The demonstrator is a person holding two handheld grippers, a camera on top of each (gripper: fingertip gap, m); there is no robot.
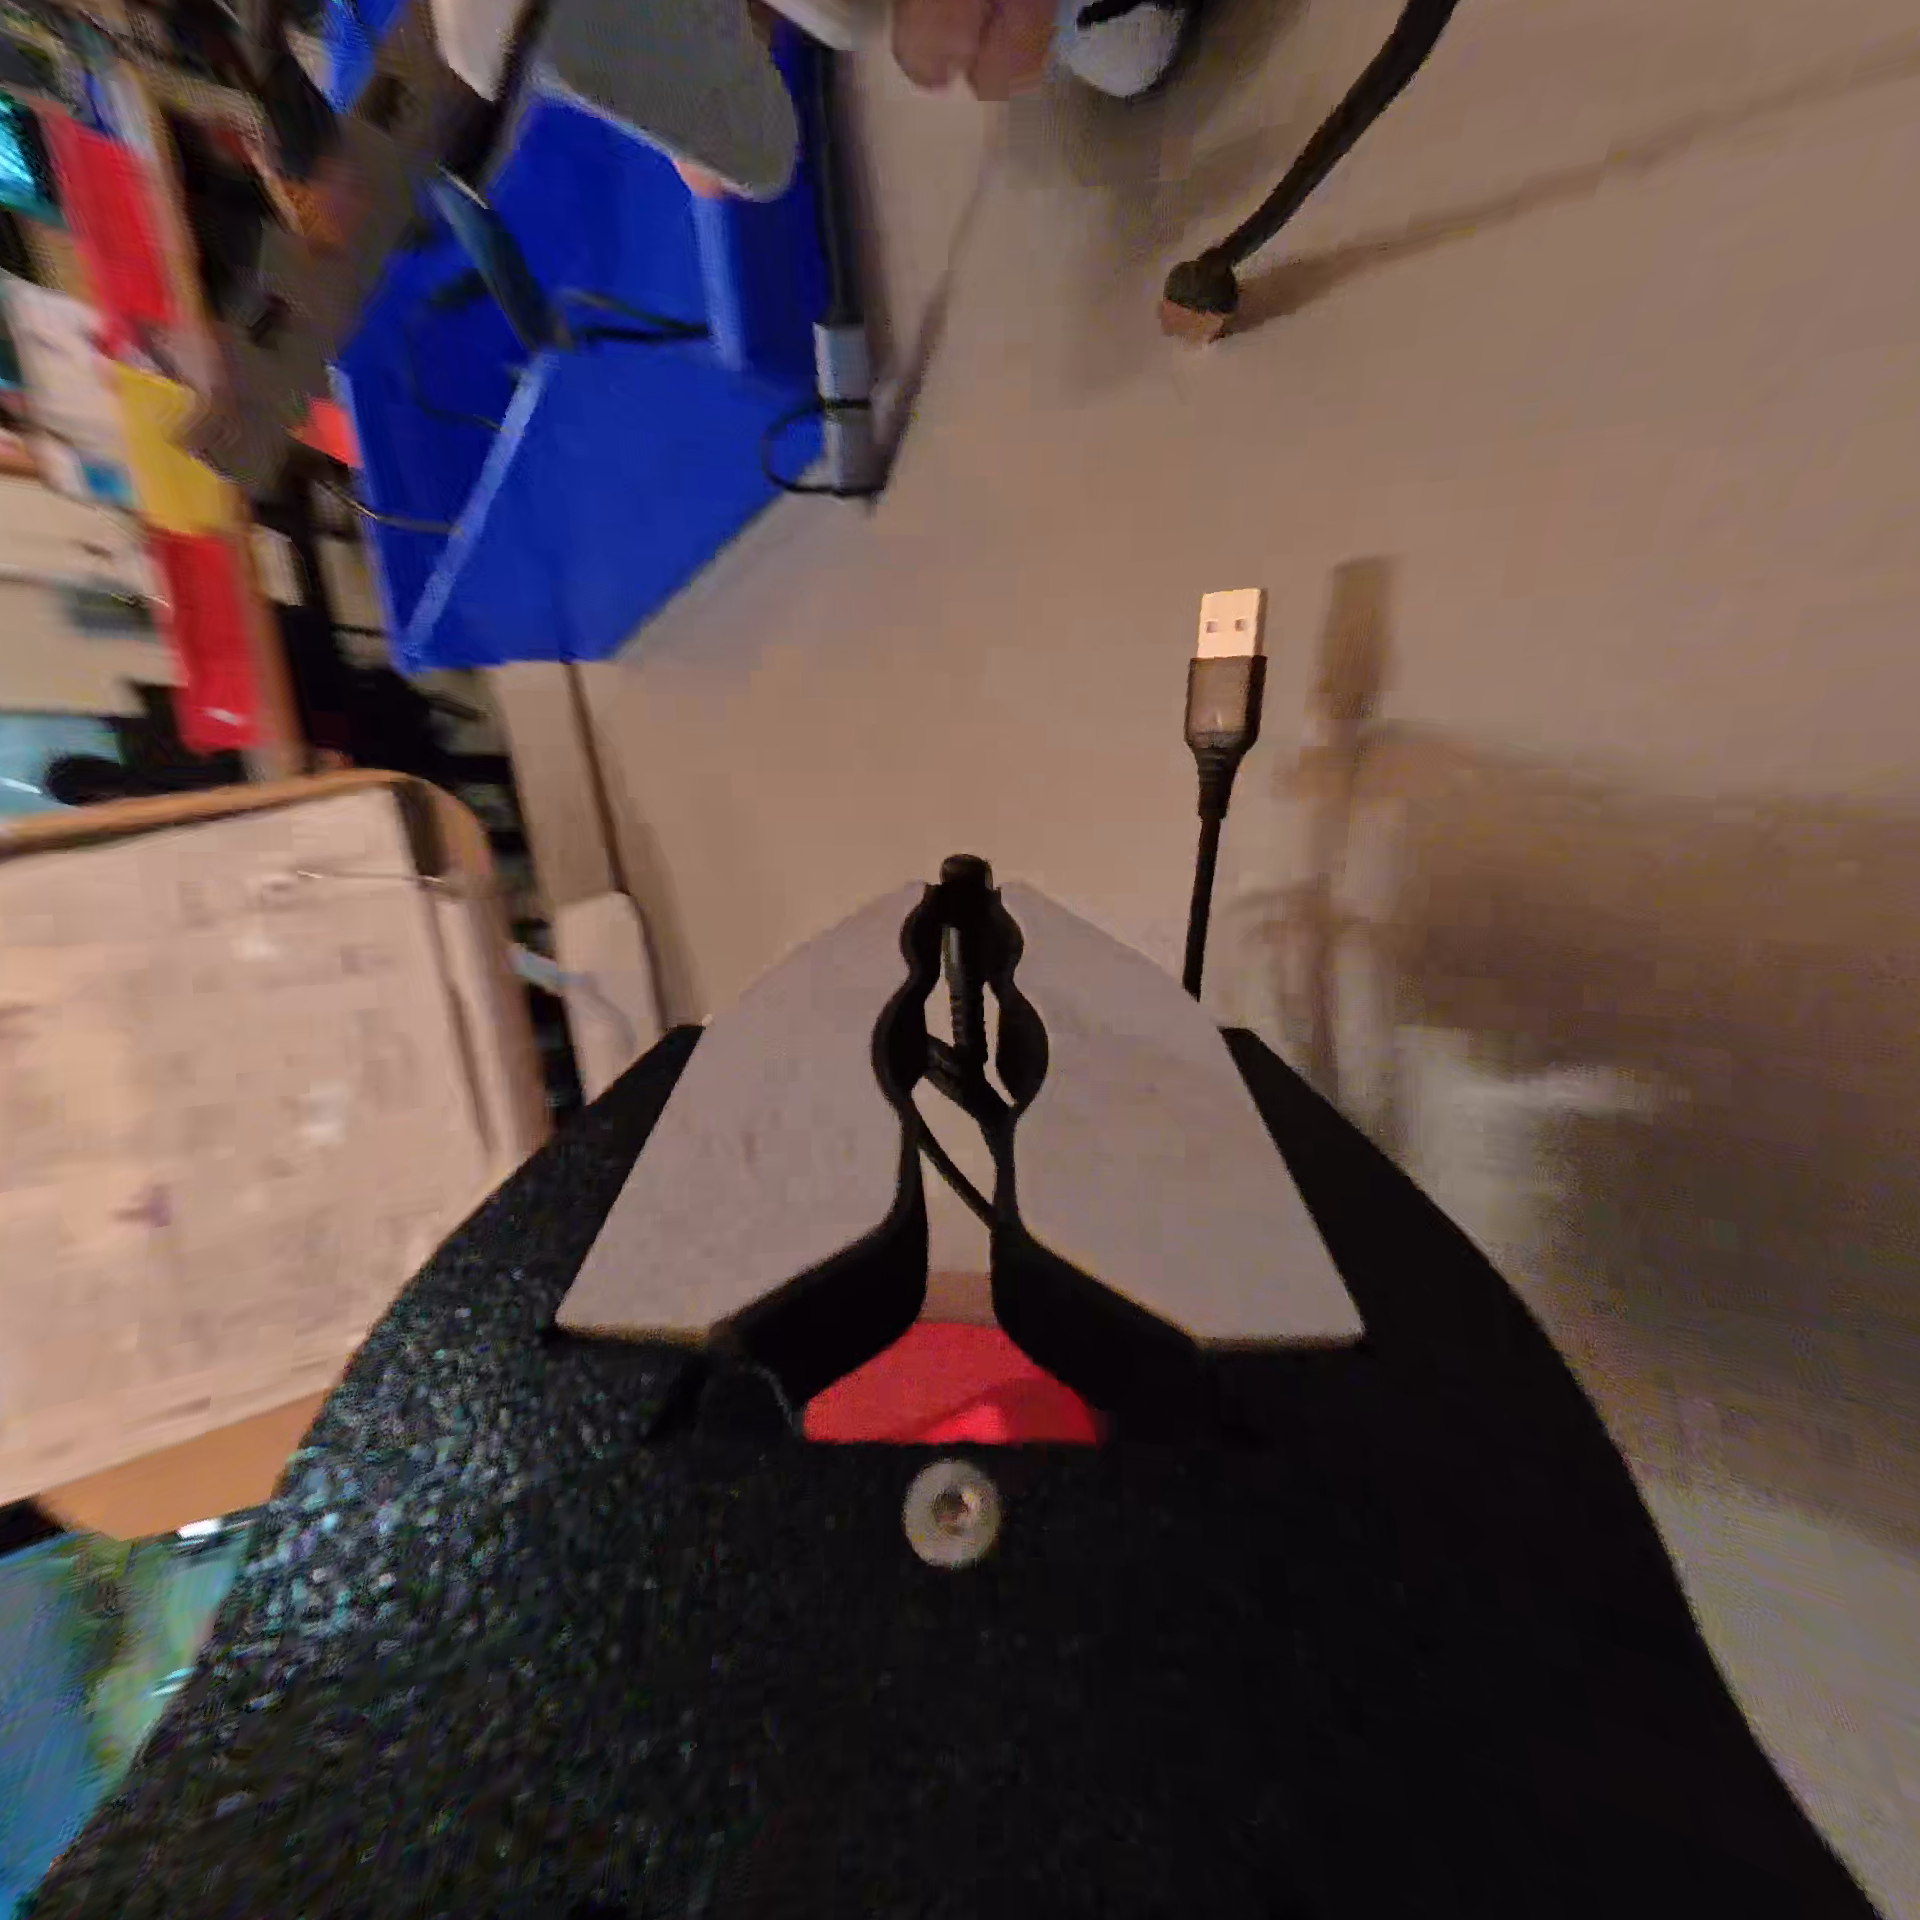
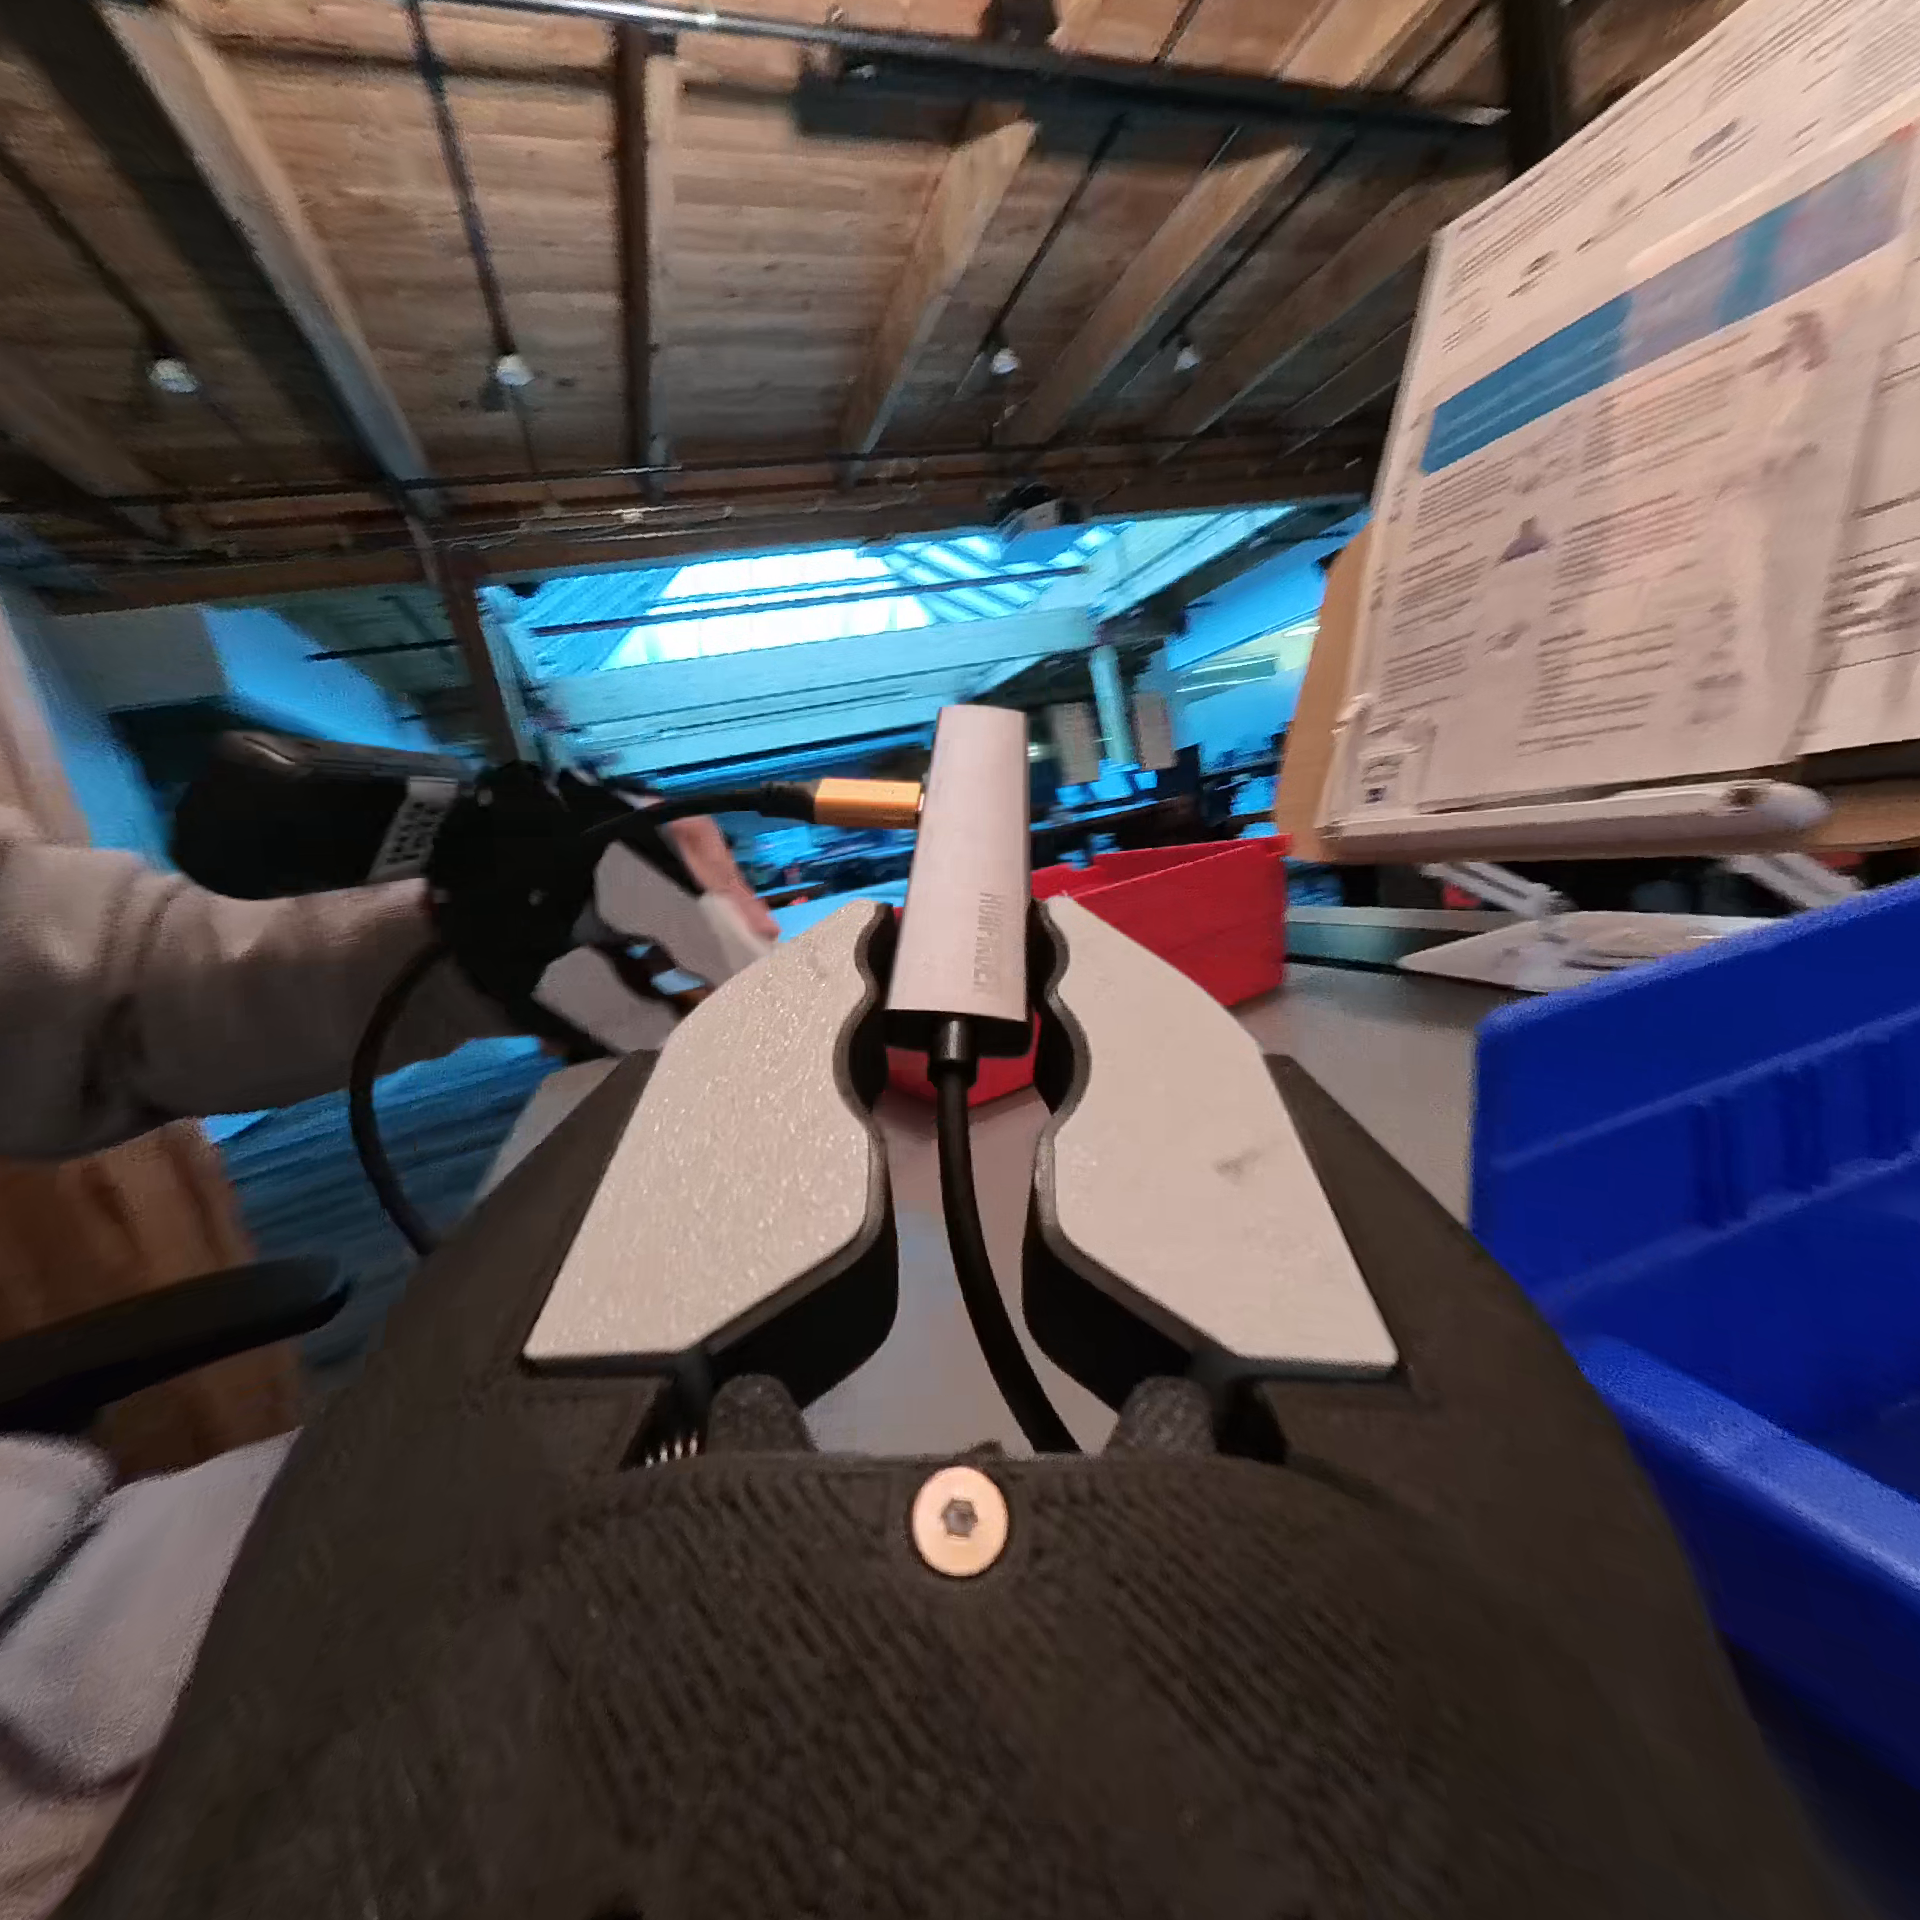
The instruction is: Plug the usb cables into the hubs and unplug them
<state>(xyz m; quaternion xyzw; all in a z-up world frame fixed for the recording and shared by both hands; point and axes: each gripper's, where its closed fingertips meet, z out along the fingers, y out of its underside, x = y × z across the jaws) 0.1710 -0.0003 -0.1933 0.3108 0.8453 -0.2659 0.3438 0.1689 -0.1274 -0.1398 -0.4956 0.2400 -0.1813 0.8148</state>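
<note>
My right gripper [image 2: 961, 940] is shut on a grey hub [image 2: 971, 831] and holds it upright above the table. An orange-shelled plug [image 2: 868, 802] sits in the hub's left side. The hub's own black cable [image 2: 961, 1195] runs back between my fingers. My left gripper [image 1: 961, 904] is shut on a thin black cable [image 1: 961, 997]. The left gripper also shows in the right wrist view [image 2: 665, 956], left of the hub. A loose grey-shelled USB plug [image 1: 1226, 665] lies on the table ahead of the left gripper. A grey hub [image 1: 847, 405] shows by the blue bin.
A blue bin [image 1: 582, 436] stands at the table's edge, and shows close on the right in the right wrist view [image 2: 1714, 1195]. A red tray [image 2: 1174, 914] sits behind the hub. Another black cable end [image 1: 1200, 301] lies farther off. A cardboard box [image 1: 229, 1091] is at left.
</note>
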